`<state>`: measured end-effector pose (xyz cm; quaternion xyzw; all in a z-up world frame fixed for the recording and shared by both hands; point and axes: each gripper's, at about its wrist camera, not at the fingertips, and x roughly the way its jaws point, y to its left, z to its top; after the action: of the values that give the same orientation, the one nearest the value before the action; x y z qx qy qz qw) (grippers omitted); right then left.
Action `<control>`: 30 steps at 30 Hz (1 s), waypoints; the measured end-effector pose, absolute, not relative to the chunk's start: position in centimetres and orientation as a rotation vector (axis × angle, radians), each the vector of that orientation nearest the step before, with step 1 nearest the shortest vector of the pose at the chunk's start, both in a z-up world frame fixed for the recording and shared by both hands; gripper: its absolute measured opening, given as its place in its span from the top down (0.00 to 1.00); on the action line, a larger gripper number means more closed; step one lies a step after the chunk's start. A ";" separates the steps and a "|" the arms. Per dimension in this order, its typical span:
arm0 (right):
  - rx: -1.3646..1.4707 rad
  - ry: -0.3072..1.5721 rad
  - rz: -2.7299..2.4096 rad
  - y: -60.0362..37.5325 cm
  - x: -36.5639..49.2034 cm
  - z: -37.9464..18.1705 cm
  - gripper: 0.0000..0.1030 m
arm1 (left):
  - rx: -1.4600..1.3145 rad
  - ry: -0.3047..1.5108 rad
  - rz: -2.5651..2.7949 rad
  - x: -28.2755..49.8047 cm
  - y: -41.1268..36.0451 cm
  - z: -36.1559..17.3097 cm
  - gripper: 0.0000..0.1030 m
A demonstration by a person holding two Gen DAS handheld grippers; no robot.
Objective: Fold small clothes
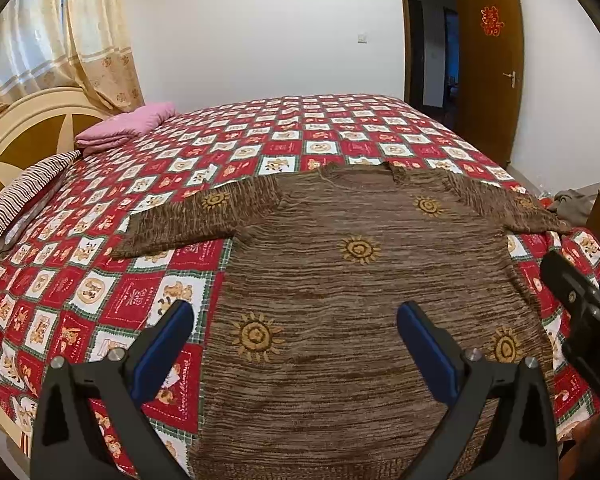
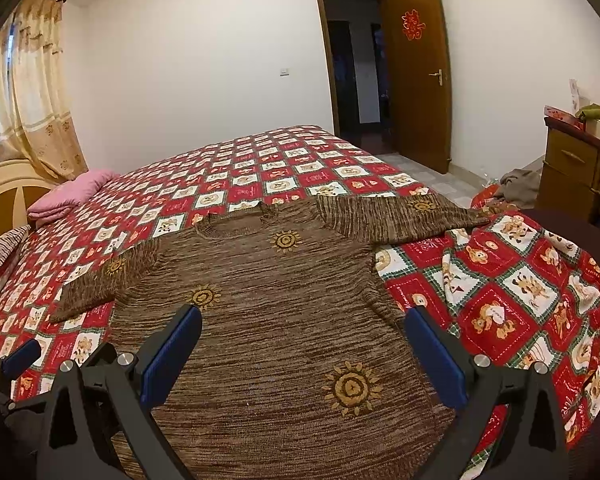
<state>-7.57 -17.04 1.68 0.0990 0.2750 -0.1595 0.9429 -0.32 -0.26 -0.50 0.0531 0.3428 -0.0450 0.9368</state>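
Observation:
A brown knit sweater (image 1: 340, 280) with yellow sun motifs lies flat on the bed, sleeves spread out to both sides, neck toward the far side. It also shows in the right wrist view (image 2: 284, 320). My left gripper (image 1: 296, 320) is open and empty above the sweater's lower left part. My right gripper (image 2: 304, 328) is open and empty above the sweater's lower right part. The right gripper also shows at the right edge of the left wrist view (image 1: 580, 312).
The bed has a red and white checked bedspread (image 1: 260, 140). A folded pink cloth (image 1: 124, 128) and a striped pillow (image 1: 24, 196) lie near the headboard (image 1: 24, 132). A wooden dresser (image 2: 580, 168) and an open door (image 2: 416, 76) are at the right.

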 end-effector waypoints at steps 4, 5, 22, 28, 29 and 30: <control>0.203 0.561 -0.326 -17.0 -7.6 1.7 0.01 | 0.103 0.712 -0.096 -0.3 -0.2 -0.6 0.00; 0.202 0.563 -0.326 -17.0 -7.6 1.6 0.01 | 0.103 0.715 -0.097 -0.3 -0.3 -0.7 0.00; 0.218 0.578 -0.329 -17.3 -7.5 1.3 0.01 | 0.101 0.725 -0.096 -0.3 -0.3 -1.1 0.00; 0.224 0.582 -0.325 -17.3 -7.5 1.1 0.01 | 0.102 0.728 -0.096 -0.2 -0.2 -1.2 0.00; 0.224 0.584 -0.325 -17.4 -7.4 1.1 0.01 | 0.103 0.728 -0.095 -0.2 -0.3 -1.2 0.00; 0.225 0.585 -0.325 -17.4 -7.4 1.1 0.01 | 0.103 0.728 -0.095 -0.2 -0.3 -1.2 0.00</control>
<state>-7.38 -17.39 1.06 0.1102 0.2862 -0.1594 0.9384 -0.20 -0.26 -1.18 0.0502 0.3558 -0.0465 0.9320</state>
